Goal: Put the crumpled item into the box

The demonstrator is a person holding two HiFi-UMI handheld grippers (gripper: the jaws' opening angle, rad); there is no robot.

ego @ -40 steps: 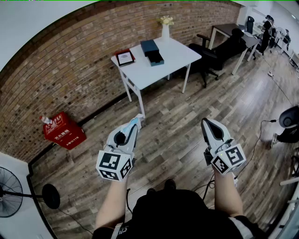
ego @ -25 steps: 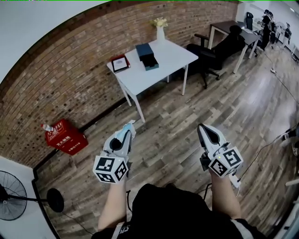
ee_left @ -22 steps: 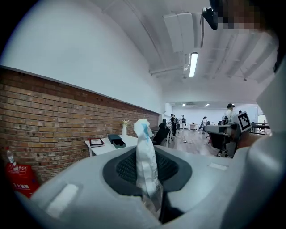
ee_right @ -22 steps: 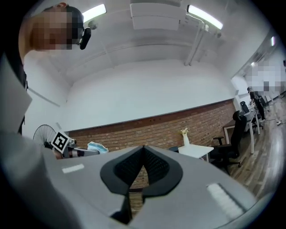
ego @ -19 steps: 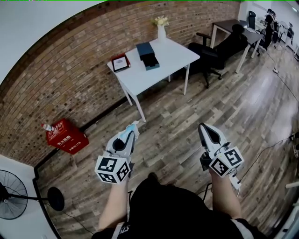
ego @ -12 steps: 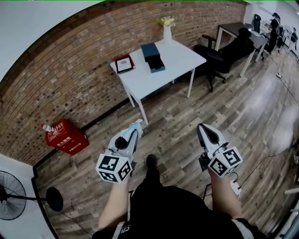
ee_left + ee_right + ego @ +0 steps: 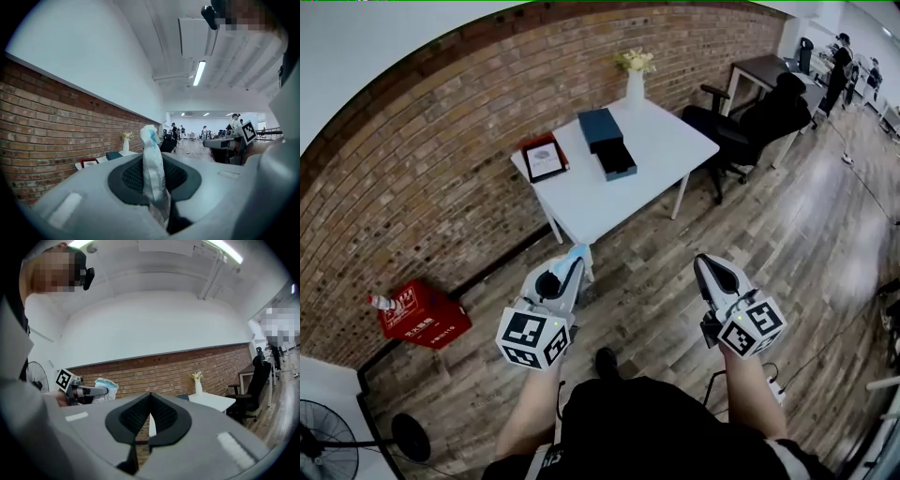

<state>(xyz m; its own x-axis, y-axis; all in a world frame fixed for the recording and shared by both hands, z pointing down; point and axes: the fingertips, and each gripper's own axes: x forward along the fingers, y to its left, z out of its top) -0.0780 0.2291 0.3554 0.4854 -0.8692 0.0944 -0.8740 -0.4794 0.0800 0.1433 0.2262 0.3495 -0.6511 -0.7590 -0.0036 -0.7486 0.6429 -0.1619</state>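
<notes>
A crumpled white and light-blue item [image 7: 575, 254] sticks out of my left gripper [image 7: 571, 263], whose jaws are shut on it. In the left gripper view the crumpled item [image 7: 152, 161] stands upright between the pads. The dark teal box [image 7: 600, 127] lies on the white table [image 7: 656, 155] ahead, with an open tray [image 7: 616, 161] beside it; the box [image 7: 114, 155] is small and far in the left gripper view. My right gripper [image 7: 709, 264] is held level to the right, shut and empty. The right gripper view shows the left gripper [image 7: 91, 391] with the item [image 7: 106, 386].
A red-framed picture [image 7: 545, 157] and a vase of flowers [image 7: 635, 82] share the table. A black office chair [image 7: 748, 117] stands to its right. A red crate [image 7: 420, 318] sits against the brick wall [image 7: 422, 169], and a fan [image 7: 313, 433] at bottom left.
Both grippers have moved level toward the white table, which now sits nearer and lower in the head view. The red crate has slid left. The left grip on the item is unchanged.
</notes>
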